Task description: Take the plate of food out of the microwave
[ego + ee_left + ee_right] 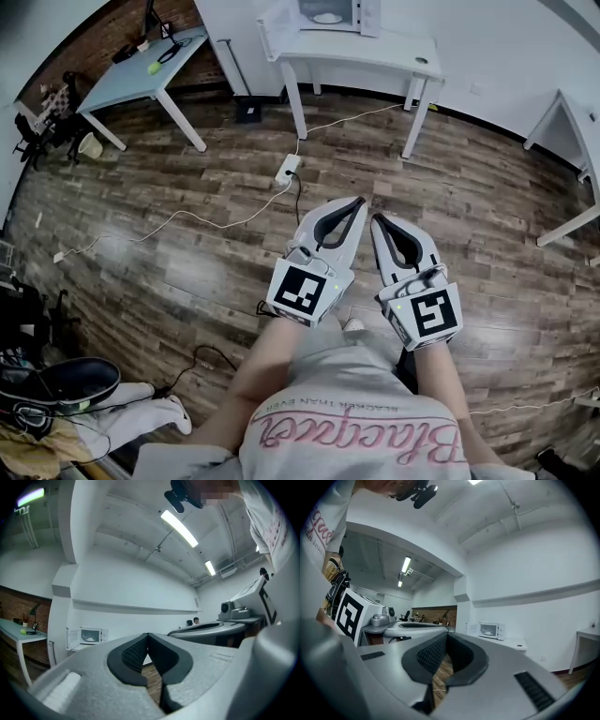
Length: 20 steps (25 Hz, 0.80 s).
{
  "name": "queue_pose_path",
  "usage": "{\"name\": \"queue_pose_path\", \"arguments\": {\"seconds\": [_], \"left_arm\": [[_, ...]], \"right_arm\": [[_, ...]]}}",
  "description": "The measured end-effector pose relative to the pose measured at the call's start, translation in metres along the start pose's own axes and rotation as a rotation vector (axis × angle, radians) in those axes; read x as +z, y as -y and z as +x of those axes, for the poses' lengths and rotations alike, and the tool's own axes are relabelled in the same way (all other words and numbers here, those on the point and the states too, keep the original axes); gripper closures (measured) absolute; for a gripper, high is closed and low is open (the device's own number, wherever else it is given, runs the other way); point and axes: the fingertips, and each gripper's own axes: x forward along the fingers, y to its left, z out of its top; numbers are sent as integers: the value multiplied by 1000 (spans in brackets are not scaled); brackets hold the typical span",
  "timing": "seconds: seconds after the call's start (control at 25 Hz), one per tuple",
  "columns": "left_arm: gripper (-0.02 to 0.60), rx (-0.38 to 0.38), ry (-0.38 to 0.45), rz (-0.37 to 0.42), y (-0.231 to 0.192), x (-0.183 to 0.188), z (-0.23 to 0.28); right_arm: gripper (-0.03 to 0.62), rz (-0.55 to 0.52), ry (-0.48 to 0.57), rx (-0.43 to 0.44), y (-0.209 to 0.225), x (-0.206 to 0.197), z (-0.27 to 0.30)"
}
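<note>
Plate point(327, 18) seen inside open microwave point(354, 13) at 12 o'clock.
Left gripper point(357, 202) and right gripper point(379, 221) are held side by side, well apart from it; both jaw pairs are closed tip to tip, nothing gripped.

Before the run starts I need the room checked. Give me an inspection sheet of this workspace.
Surface: white table at the far wall; wood floor between it and the person.
Job's things: microwave on that table, door open, plate inside.
Clutter: green ball on the side table; dark gear and clothes at lower left.
Grippers: left gripper and right gripper shut, empty, side by side, far from the table.
Cables: power strip on the floor, white cable trailing left.
Surroundings: brick wall, white walls.
</note>
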Motion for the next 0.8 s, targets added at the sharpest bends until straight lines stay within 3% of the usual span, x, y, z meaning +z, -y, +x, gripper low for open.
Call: {"name": "queue_pose_path", "arguments": {"seconds": [0.28, 0.8], "left_arm": [[577, 13, -21, 12, 14, -2, 17], [577, -3, -55, 10, 7, -16, 34]], "right_arm": [[582, 21, -5, 20, 20, -5, -5], [582, 52, -23, -24, 38, -19, -6]]}}
